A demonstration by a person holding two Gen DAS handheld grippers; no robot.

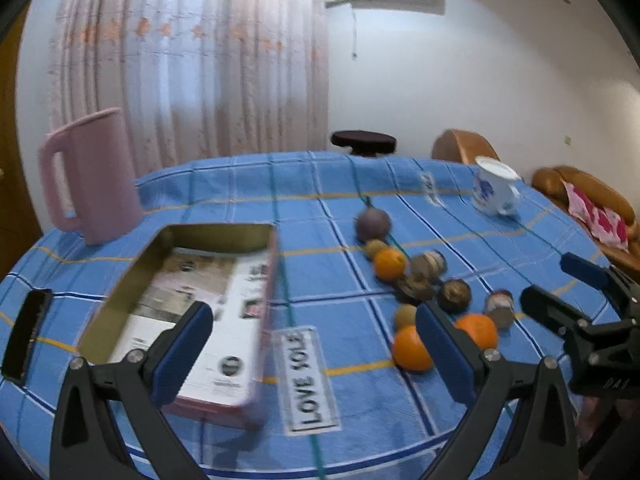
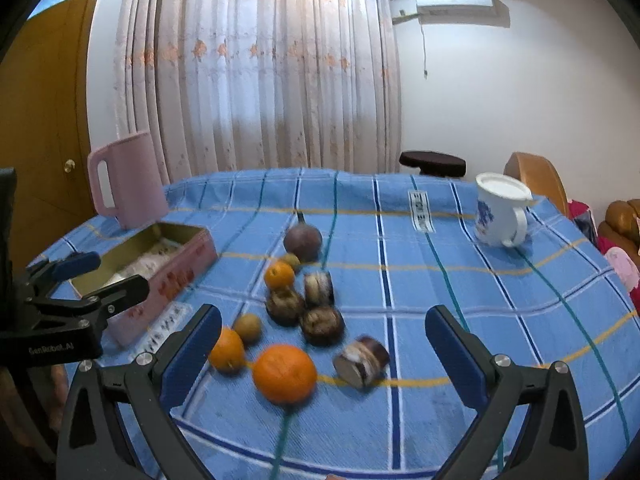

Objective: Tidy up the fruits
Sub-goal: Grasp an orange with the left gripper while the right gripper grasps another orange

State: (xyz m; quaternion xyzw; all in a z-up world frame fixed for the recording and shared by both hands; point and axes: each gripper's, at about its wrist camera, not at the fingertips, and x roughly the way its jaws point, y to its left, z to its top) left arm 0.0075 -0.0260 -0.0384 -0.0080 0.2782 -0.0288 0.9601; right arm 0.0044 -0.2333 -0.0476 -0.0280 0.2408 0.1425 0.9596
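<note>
Several fruits lie in a loose cluster on the blue checked tablecloth (image 2: 460,280): three oranges, the nearest one (image 2: 285,374) in front, a purple round fruit (image 2: 303,242) at the back, small brown fruits and dark mangosteen-like ones (image 2: 322,325). The cluster also shows in the left wrist view, with an orange (image 1: 411,349) nearest. A pink tin box (image 1: 192,312) with paper inside stands open at the left. My left gripper (image 1: 316,354) is open and empty, above the box's right edge. My right gripper (image 2: 324,354) is open and empty, above the nearest orange.
A pink pitcher (image 1: 92,176) stands at the back left behind the box. A white mug with a blue print (image 2: 500,212) stands at the back right. A "LOVE SOLE" label (image 1: 310,380) is on the cloth. A dark stool (image 2: 432,162) and brown sofa (image 1: 580,192) lie beyond the table.
</note>
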